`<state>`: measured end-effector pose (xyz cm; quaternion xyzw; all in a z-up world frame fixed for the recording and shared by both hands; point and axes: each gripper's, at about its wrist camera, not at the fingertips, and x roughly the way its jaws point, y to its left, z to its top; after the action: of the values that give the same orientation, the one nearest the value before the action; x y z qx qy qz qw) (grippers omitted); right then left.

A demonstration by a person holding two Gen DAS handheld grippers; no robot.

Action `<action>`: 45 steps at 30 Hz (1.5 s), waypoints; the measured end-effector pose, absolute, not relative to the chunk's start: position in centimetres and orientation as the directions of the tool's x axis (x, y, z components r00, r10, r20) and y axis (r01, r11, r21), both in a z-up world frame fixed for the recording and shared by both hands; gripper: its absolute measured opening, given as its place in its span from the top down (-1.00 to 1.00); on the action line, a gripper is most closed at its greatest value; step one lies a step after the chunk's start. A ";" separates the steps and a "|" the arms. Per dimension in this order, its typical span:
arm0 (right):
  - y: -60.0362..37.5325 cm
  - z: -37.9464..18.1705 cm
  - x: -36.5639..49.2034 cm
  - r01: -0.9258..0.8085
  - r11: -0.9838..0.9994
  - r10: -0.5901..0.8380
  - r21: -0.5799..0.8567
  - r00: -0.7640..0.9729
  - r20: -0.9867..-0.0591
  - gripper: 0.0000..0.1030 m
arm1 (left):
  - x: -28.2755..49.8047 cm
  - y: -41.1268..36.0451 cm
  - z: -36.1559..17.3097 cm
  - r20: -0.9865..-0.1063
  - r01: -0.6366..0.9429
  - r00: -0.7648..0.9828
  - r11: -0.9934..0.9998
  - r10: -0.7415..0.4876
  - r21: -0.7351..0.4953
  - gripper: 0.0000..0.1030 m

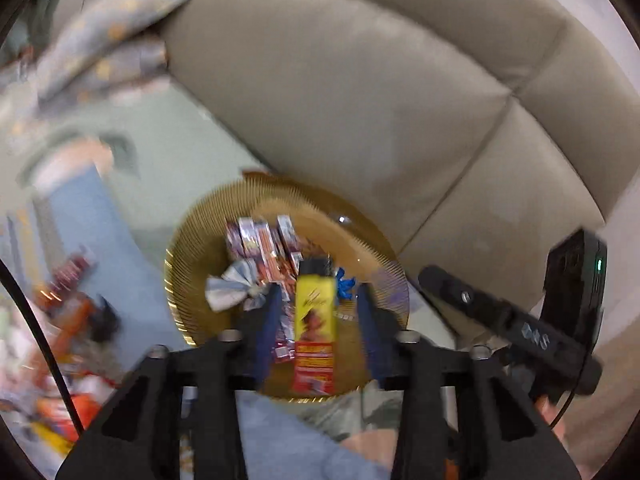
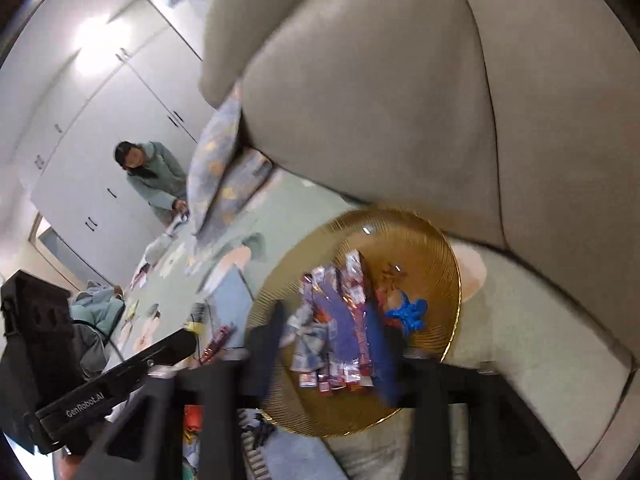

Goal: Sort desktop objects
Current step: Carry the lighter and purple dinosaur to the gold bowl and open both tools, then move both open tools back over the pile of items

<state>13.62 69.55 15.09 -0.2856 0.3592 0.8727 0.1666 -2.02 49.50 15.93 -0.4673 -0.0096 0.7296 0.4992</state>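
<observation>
My left gripper (image 1: 318,308) is spread wide around a yellow packet (image 1: 315,322) over the gold plate (image 1: 192,248), long axis running up the frame, black end uppermost. My right gripper (image 2: 332,344) is spread too.

Pale green printed mat (image 2: 288,208) carries gold ribbed plate (image 2: 448,264), set against beige sofa (image 2: 380,100). Two patterned cushions (image 2: 224,176) lie further along. Blurred snack packets (image 1: 64,320) scattered beside plate.
</observation>
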 end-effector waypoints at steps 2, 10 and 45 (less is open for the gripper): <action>70.0 14.5 14.3 -0.494 -0.661 0.065 0.564 -0.787 -0.613 -0.04 | -2.9 49.5 14.6 -0.679 -0.685 -0.035 -0.513 0.733 -0.518 0.28; 67.0 15.8 17.5 -0.444 -0.700 0.038 0.559 -0.805 -0.592 -0.08 | -2.2 39.9 15.7 -0.694 -0.616 -0.097 -0.591 0.713 -0.521 0.28; 47.6 2.8 14.9 -0.260 -0.900 -0.150 0.349 -0.566 -0.810 -0.10 | -5.5 16.2 3.2 -0.872 -0.385 -0.325 -0.893 0.366 -0.231 0.25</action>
<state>14.94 47.62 2.85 -0.4645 0.2208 0.8570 0.0323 -5.48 16.17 3.19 -0.5331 0.0090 0.8139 0.2307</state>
